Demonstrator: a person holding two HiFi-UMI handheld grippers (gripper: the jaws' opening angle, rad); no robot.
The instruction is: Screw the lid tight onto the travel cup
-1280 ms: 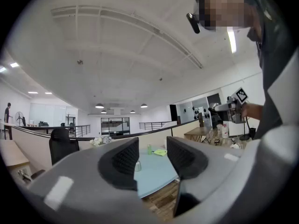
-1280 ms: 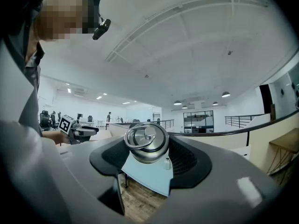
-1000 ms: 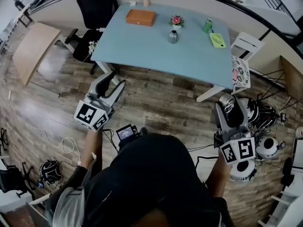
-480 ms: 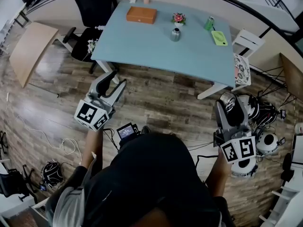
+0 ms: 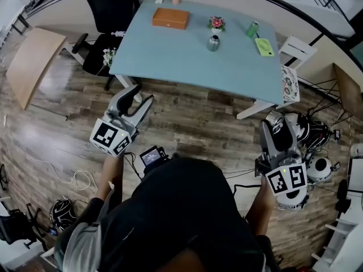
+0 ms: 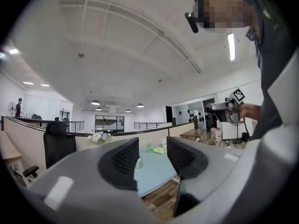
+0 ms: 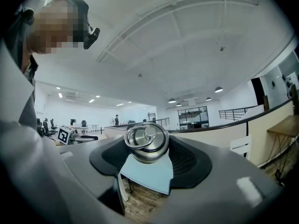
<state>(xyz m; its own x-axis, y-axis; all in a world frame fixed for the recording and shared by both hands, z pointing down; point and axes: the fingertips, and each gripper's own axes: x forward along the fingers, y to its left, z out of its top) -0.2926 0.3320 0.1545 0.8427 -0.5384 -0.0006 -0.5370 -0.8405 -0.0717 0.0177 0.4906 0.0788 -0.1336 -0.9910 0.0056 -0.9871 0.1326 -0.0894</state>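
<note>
A steel travel cup (image 5: 213, 43) stands without its lid on the light blue table (image 5: 170, 52), far ahead of both grippers; it also shows small between the left jaws (image 6: 138, 162). My right gripper (image 5: 274, 124) is low at the right, over the wooden floor, shut on the round steel lid (image 5: 273, 118). In the right gripper view the lid (image 7: 145, 140), with its ring handle on top, sits clamped between the black pads (image 7: 187, 160). My left gripper (image 5: 142, 95) hangs before the table's near edge, jaws apart with nothing between them (image 6: 153, 160).
On the table are an orange box (image 5: 169, 18), a small flower pot (image 5: 215, 22), a green can (image 5: 252, 29) and a lime-green item (image 5: 261, 47). A black chair (image 5: 110, 4) stands at its left, a white chair (image 5: 292, 52) at its right. Cables and gear (image 5: 317, 169) crowd the floor at right.
Both grippers keep nearly the same place. The head view has shifted a little, and the table sits slightly lower in the picture.
</note>
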